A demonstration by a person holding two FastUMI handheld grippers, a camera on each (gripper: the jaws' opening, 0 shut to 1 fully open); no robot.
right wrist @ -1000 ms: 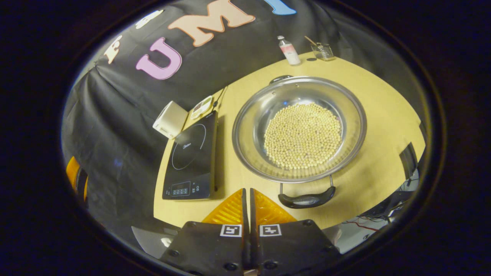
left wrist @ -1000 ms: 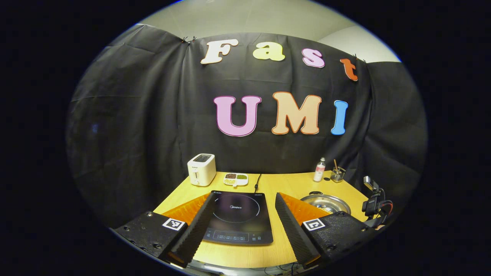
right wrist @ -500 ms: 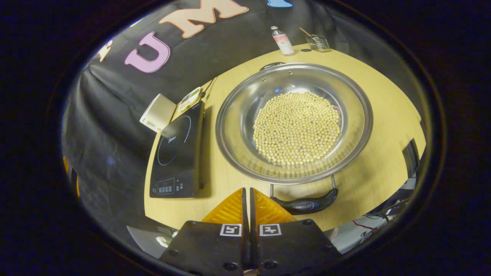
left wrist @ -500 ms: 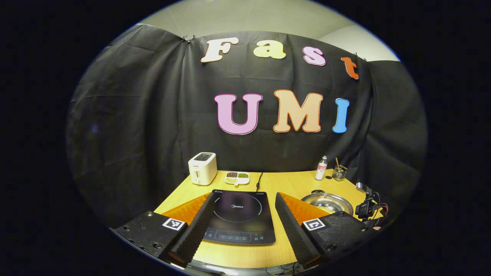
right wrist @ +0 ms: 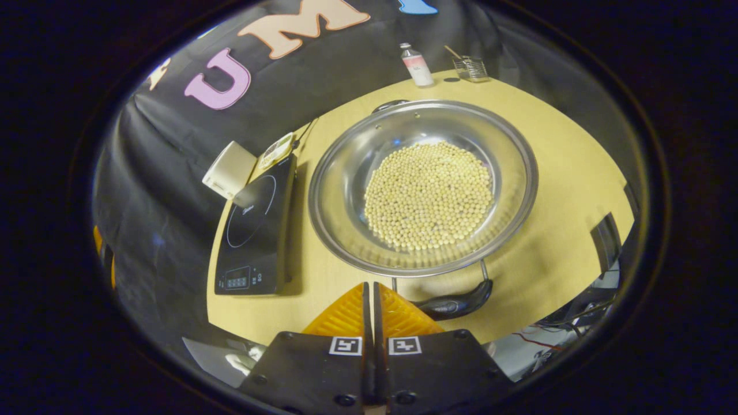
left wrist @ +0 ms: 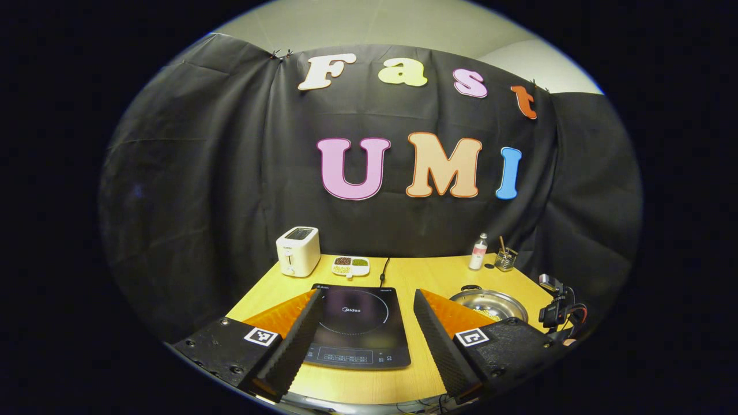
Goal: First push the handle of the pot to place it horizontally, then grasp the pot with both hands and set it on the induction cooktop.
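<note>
1. The pot (right wrist: pixel 424 184), a wide shallow metal one full of pale round beans (right wrist: pixel 429 196), stands on the wooden table (right wrist: pixel 553 173) just to the right of the cooktop (right wrist: pixel 253 230), not on it.
2. Its near black handle (right wrist: pixel 455 302) lies at the pot's front edge, just beside the right gripper (right wrist: pixel 369 294), whose fingers are pressed together with nothing between them.
3. The left gripper (left wrist: pixel 363 323) hangs over the cooktop's front, fingers spread wide and empty.
4. At the table's back stand a white toaster (left wrist: pixel 298 251), a divided dish (left wrist: pixel 350 265), a small bottle (left wrist: pixel 477 252) and a glass jar (left wrist: pixel 505 259).
</note>
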